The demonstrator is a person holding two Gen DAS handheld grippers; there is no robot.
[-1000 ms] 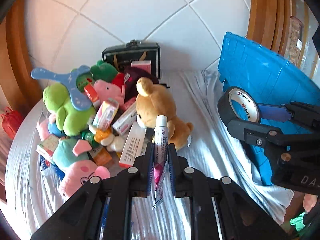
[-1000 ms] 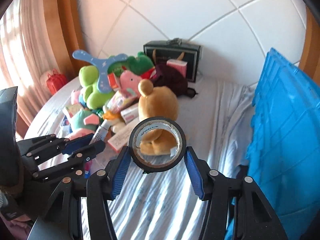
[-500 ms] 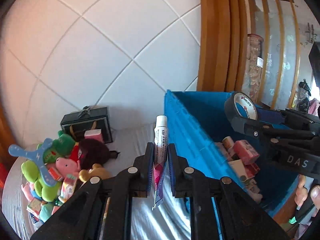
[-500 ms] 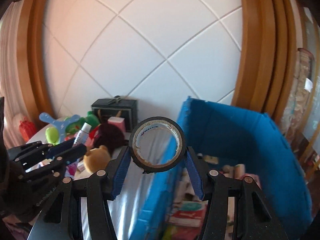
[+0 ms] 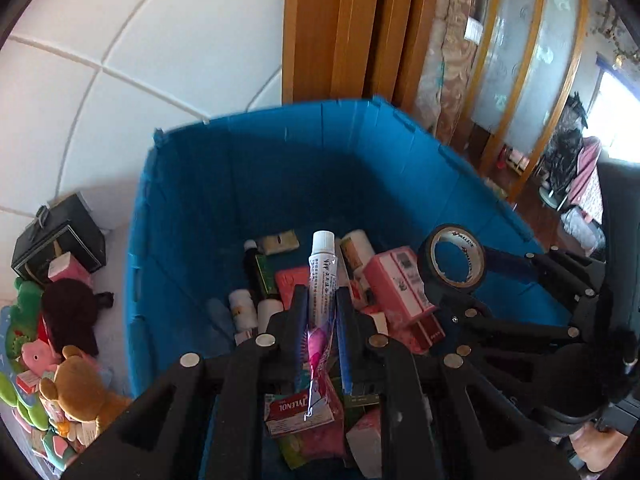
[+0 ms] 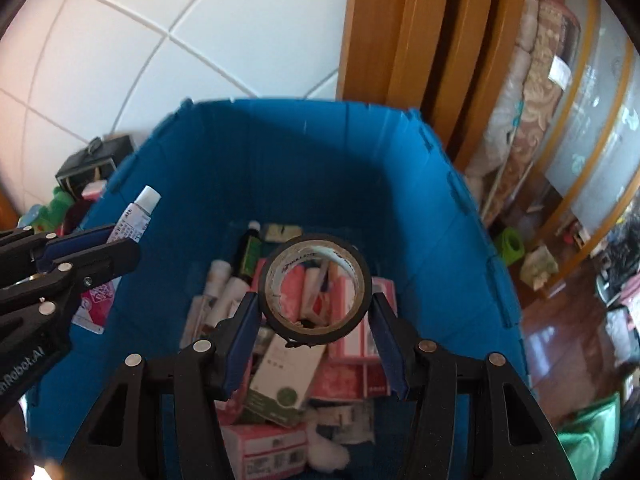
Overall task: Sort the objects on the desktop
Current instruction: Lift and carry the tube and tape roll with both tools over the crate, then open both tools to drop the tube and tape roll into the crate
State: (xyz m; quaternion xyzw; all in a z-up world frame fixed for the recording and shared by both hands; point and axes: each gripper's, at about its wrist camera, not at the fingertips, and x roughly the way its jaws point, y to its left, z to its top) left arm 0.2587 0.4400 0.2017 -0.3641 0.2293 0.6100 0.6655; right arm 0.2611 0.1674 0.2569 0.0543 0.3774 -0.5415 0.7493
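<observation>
Plastic walls of a deep blue crate [image 5: 280,184] fill the middle of both views, ribbed and matte, with straight sides and a notched rim. Its floor is heaped with small cartons [image 6: 288,376], mostly pink and white cardboard boxes, plus a few slim white bottles [image 5: 242,312] and a dark bottle [image 6: 250,252]. At nine o'clock of the crate in the left wrist view, soft plush toys [image 5: 76,392] lie on the pale cloth-covered tabletop [image 5: 114,248] near a glossy black gift box [image 5: 60,236]. The right claw [image 6: 314,326] hangs over the crate, its blue pads clamped on a roll of black tape [image 6: 316,306], a smooth ring with a pale printed cardboard core, standing on edge. The left claw [image 5: 322,316] is closed on a thin tube [image 5: 322,280], white with a ribbed screw cap and a flattened pink crimped tail, which points toward twelve o'clock above the crate's contents.
</observation>
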